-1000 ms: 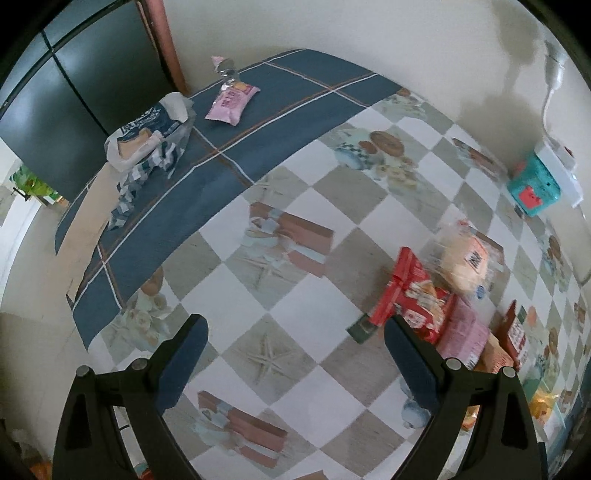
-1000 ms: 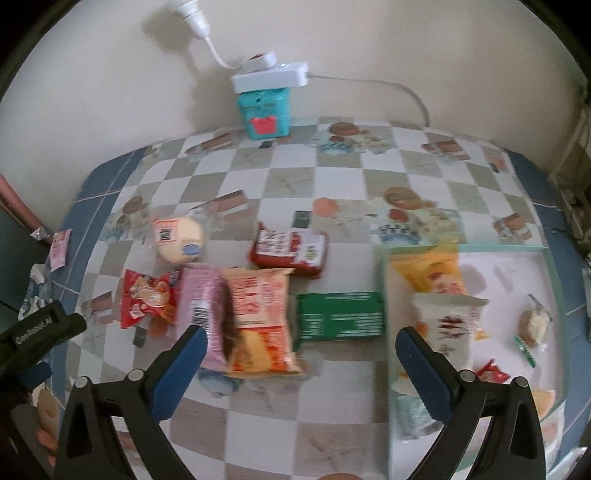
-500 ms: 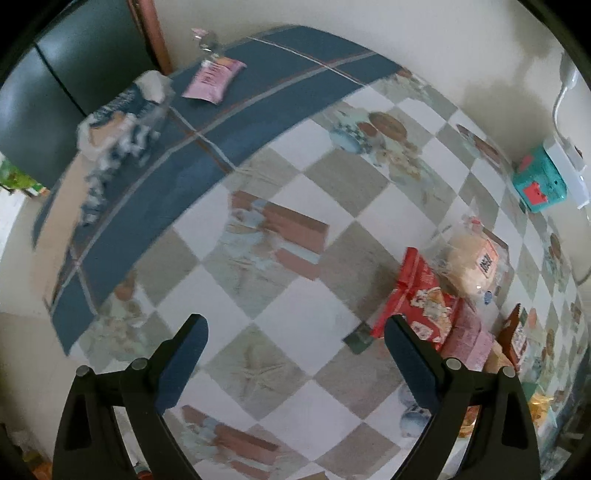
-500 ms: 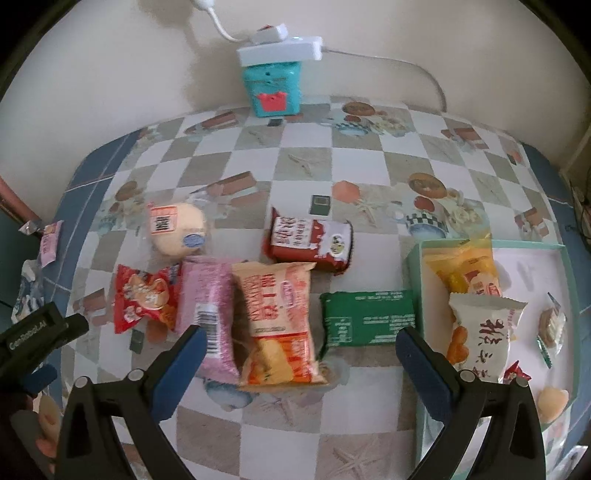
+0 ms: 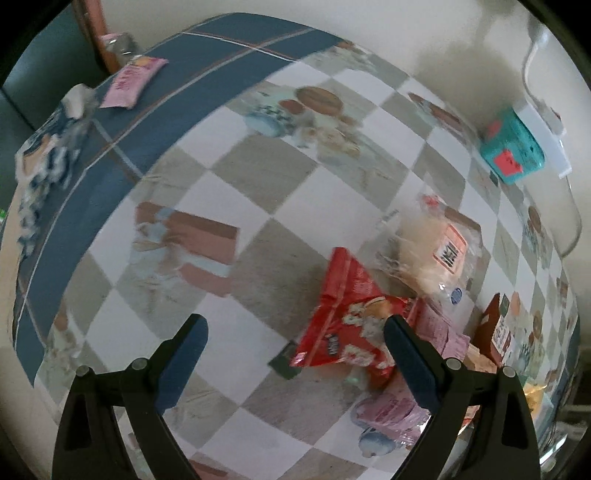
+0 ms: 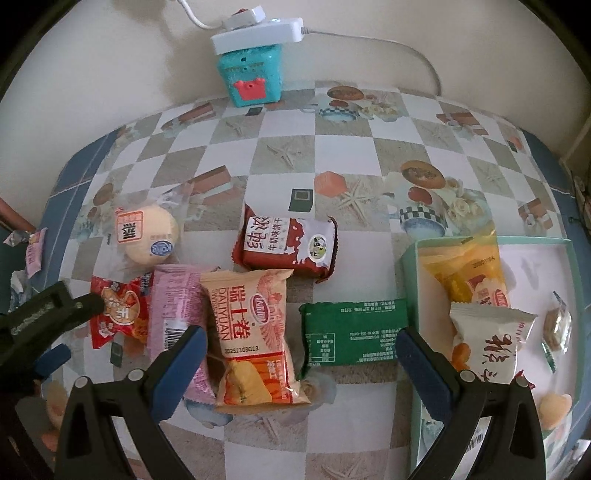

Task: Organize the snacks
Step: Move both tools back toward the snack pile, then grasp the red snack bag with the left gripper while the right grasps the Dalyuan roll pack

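Bare tablecloth behind the snack row (tray blocks the right).

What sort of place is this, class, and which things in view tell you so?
Probably a home, at a dining or kitchen table: a checked printed tablecloth against a plain wall, packaged snacks such as a Swiss roll packet, and a power strip on a teal toy-like box.

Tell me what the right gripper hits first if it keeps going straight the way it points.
Probably the green packet lying flat on the tablecloth; the open right gripper frames it and the orange packet. Depth is uncertain.
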{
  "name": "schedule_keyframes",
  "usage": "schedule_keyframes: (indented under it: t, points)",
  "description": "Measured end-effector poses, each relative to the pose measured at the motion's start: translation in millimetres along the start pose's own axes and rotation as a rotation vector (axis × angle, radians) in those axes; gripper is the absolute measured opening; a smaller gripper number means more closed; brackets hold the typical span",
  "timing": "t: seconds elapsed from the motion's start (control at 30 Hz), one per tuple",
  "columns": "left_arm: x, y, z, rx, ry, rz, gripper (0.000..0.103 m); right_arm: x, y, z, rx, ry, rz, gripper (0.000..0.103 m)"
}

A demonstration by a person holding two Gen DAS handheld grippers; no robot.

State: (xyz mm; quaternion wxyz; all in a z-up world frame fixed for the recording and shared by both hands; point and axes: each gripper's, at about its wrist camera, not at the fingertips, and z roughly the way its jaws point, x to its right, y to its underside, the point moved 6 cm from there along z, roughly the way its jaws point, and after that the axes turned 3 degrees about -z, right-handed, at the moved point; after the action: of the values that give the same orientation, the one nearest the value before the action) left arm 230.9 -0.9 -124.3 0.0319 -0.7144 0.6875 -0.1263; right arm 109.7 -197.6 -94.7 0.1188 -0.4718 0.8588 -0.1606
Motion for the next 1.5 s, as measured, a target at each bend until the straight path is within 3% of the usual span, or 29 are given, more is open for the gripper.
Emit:
schedule_keyframes:
  t: [0.23,0.5,0.67,1.37,1.43,1.5]
  points:
    - [19.3,2.9,12.9,-0.015,0.018,0.055,0.096,-1.0,0.9,2.5,-0.009,0.007,-0.008,0.103]
    - [17.6,-1.1,27.8,-0.027,0.026,0.015,0.094,-2.5,1.7,2.3,-0.009,0.005,-0.015,0.103]
    - [14.7,-10.4,22.9,0.006,0.034,0.025,0.063,-3.1,1.5,2.4,-0.010,-0.010,-0.015,0.103]
    - [-6.4,-20.2,23.5,-0.050,-0.006,-0.052,0.060,-17.9,7.1,13.6,-0.032,-0.101,-0.052,0.103]
    - [-7.1,-21.0,23.6,-0.051,-0.005,-0.052,0.060,-17.4,7.6,14.3,-0.029,-0.081,-0.056,0.095]
    - [-7.2,-20.1,23.6,-0.051,-0.005,-0.053,0.060,-17.1,6.8,12.6,-0.015,-0.070,-0.060,0.071]
